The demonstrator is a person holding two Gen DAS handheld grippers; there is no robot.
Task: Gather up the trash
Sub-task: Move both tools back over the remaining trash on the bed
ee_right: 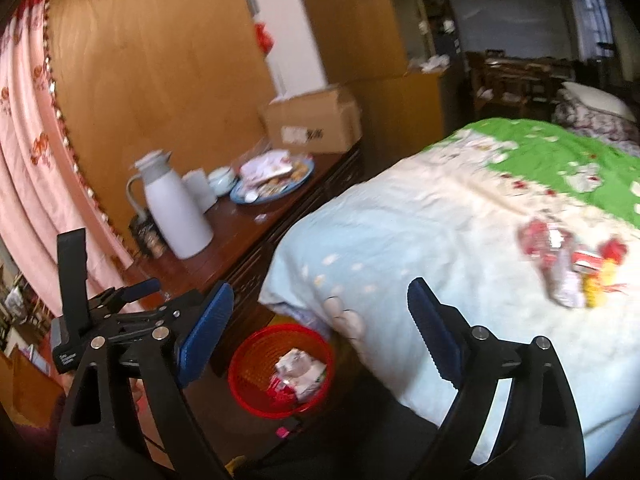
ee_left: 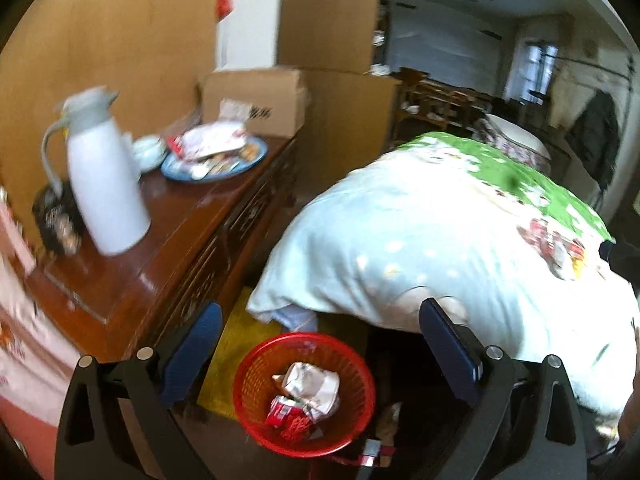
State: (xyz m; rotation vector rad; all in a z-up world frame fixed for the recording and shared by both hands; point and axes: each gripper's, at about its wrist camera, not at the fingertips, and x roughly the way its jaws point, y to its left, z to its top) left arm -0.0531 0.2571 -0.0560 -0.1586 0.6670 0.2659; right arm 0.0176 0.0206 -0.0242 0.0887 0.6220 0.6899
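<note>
A red mesh basket [ee_left: 348,428] stands on the floor between the dresser and the bed; it holds crumpled white and red wrappers [ee_left: 306,396]. It also shows in the right wrist view [ee_right: 252,376]. More red and white wrappers [ee_right: 568,264] lie on the bed cover, also seen in the left wrist view [ee_left: 554,246]. My left gripper [ee_left: 320,352] is open and empty, above the basket. My right gripper [ee_right: 320,328] is open and empty, higher up, over the basket and the bed's corner. The left gripper's body [ee_right: 76,304] shows at the left of the right wrist view.
A wooden dresser [ee_left: 168,248] on the left carries a white thermos jug [ee_left: 104,176], a blue plate of snack packets [ee_left: 216,156] and a cardboard box [ee_left: 256,100]. The bed [ee_right: 440,232] fills the right. A pink curtain [ee_right: 28,128] hangs far left.
</note>
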